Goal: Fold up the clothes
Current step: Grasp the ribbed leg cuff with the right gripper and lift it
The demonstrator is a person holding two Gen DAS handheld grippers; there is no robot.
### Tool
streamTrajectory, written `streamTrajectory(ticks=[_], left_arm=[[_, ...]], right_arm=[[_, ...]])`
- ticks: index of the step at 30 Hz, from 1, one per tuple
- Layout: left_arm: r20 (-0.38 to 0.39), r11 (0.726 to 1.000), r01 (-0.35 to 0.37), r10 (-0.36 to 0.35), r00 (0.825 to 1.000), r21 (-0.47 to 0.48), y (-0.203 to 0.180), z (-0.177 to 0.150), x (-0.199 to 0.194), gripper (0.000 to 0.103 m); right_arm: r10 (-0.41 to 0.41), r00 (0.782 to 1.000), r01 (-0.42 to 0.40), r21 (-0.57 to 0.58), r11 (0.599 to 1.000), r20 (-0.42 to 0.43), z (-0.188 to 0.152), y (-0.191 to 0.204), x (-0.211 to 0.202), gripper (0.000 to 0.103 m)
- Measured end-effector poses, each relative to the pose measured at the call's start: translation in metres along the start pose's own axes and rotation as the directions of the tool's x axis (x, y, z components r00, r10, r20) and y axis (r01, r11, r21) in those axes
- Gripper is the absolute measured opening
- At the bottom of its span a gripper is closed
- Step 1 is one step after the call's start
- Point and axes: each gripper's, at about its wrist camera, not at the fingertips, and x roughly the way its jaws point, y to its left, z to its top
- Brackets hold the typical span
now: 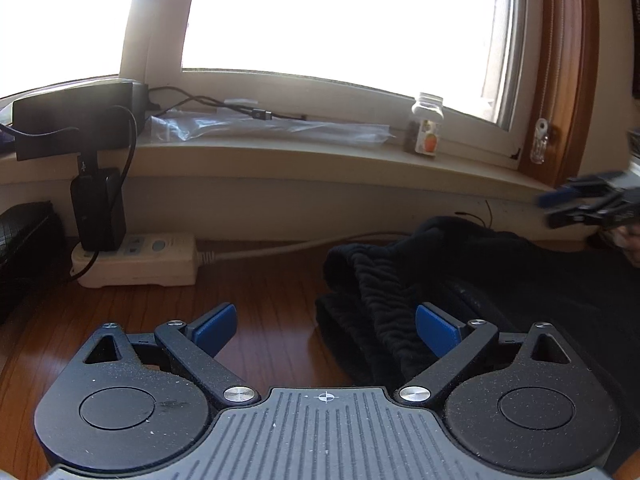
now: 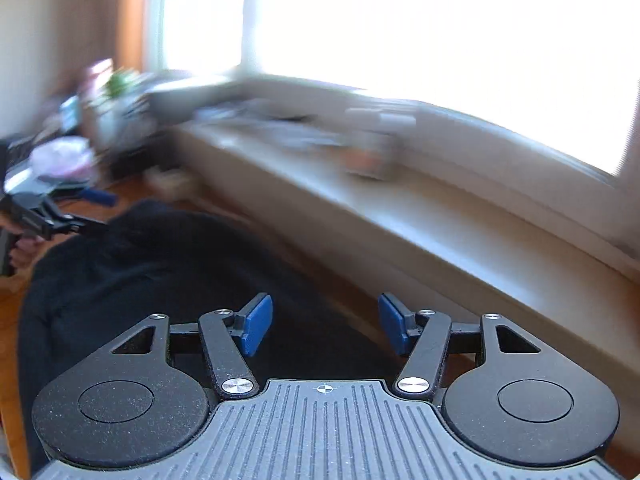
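Glossy reddish-brown wood boards (image 1: 132, 312) make up the surface, running back to a cream wall under a broad window sill (image 1: 280, 152) washed out by daylight. On the sill lie a crinkled clear plastic sheet (image 1: 224, 126), thin black cables, and a small clear jar (image 1: 426, 124) with a white cap and an orange-printed label. A cream power strip (image 1: 140, 264) sits at the foot of the wall with a blocky black adapter (image 1: 98, 210) plugged upright into it. The dark garment (image 1: 460, 280), near-black and soft, lies spread across the boards; its near edge is a thick ribbed band bunched into rounded folds, the rest flatter and smoother. The left gripper (image 1: 326, 326), matte black linkage with rectangular blue pads, hangs with its jaws spread wide and nothing between them, the right pad sitting over the ribbed folds. The right gripper (image 2: 326, 322) likewise has its blue pads parted and empty, poised over the far side of the dark garment (image 2: 168, 280) near the wall; that view is heavily motion-blurred, so sill clutter there cannot be made out.
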Motion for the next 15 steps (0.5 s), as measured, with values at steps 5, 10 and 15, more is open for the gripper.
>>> streamTrajectory(ticks=[5, 10, 15], left_arm=[[0.000, 0.999, 0.040, -0.040, 0.999, -0.017, 0.003, -0.009, -0.013, 0.097], [-0.003, 0.997, 0.066, -0.067, 0.998, -0.038, 0.010, -0.018, -0.017, 0.097], [0.008, 0.993, 0.094, -0.094, 0.996, -0.066, 0.017, -0.024, -0.019, 0.097]], right_arm=[[0.139, 0.989, -0.144, -0.100, 0.985, -0.057, 0.044, 0.063, 0.059, 0.058], [0.260, 0.957, -0.280, -0.169, 0.945, -0.129, 0.080, 0.113, 0.110, 0.060], [0.292, 0.931, -0.334, -0.192, 0.923, -0.217, 0.084, 0.129, 0.138, 0.073]])
